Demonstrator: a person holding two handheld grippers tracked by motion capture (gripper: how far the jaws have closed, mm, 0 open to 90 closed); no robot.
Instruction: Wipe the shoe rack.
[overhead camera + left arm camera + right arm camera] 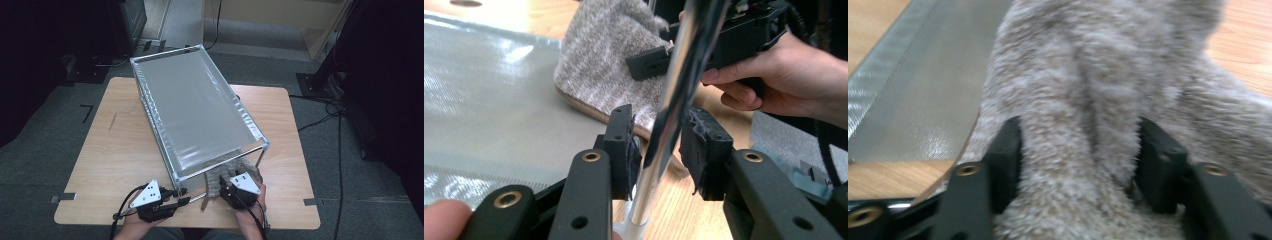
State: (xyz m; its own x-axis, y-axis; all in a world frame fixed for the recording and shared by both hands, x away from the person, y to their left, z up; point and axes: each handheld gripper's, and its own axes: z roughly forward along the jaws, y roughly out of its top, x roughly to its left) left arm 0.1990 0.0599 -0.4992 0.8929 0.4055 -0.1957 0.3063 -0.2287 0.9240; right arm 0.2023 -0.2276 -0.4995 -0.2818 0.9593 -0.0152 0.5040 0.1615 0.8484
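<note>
Grey fleece cloth (220, 181) sits bunched under the rack's (195, 112) near end, by the counter's (115, 150) near edge — no clear long axis. Your right tongs (223, 186) pinch a fold; left tongs (186, 200) spread around the rack leg (676, 100). Step: pulling the cloth out — next, draw toward you.

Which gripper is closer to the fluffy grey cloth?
Right. The right gripper has the fluffy grey cloth bunched between its jaws. The left gripper sits apart from the cloth, its jaws either side of the rack's shiny metal leg.
</note>
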